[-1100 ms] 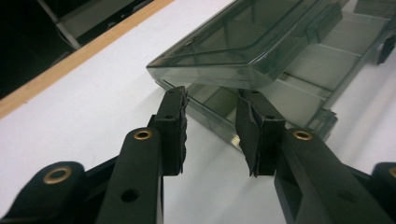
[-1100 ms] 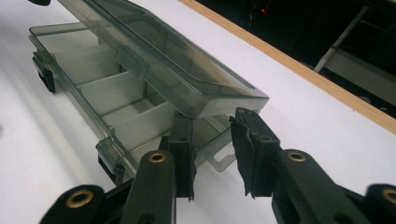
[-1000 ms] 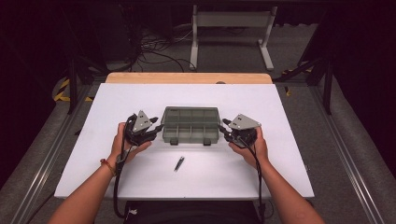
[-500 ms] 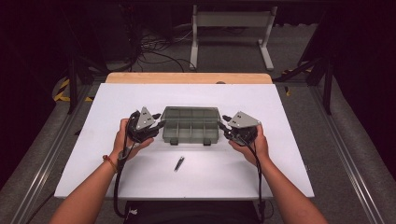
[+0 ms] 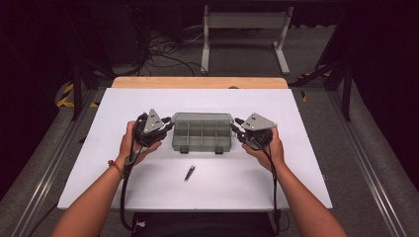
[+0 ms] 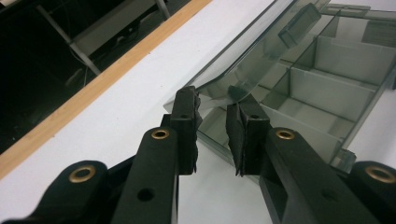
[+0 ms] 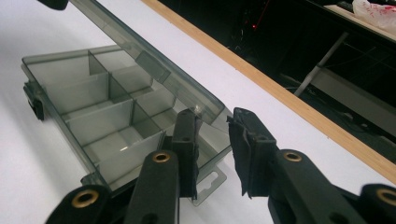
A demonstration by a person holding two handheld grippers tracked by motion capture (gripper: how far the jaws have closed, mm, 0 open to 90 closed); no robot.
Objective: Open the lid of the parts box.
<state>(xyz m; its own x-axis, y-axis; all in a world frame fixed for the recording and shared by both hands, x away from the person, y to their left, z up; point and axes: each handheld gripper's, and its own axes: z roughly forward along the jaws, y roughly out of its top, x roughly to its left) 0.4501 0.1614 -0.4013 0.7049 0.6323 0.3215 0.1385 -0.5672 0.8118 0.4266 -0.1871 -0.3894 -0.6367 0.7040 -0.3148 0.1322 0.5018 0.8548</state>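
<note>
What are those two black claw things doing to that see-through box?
A person holds a gripper in each hand at a white table. The left gripper and right gripper sit at opposite ends of a smoky plastic compartment box, at the corners of its partly raised lid. The left gripper's jaws have just been closing. A small dark tool lies nearer the person.

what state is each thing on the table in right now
compartment box: flat on the white table, compartments look empty
lid: partly raised, tilted up over the box
left gripper: at the box's left end, its jaws have just been closing, a lid corner between them
right gripper: at the box's right end, jaws around a lid corner, grip unclear
small dark tool: lying loose, untouched
</note>
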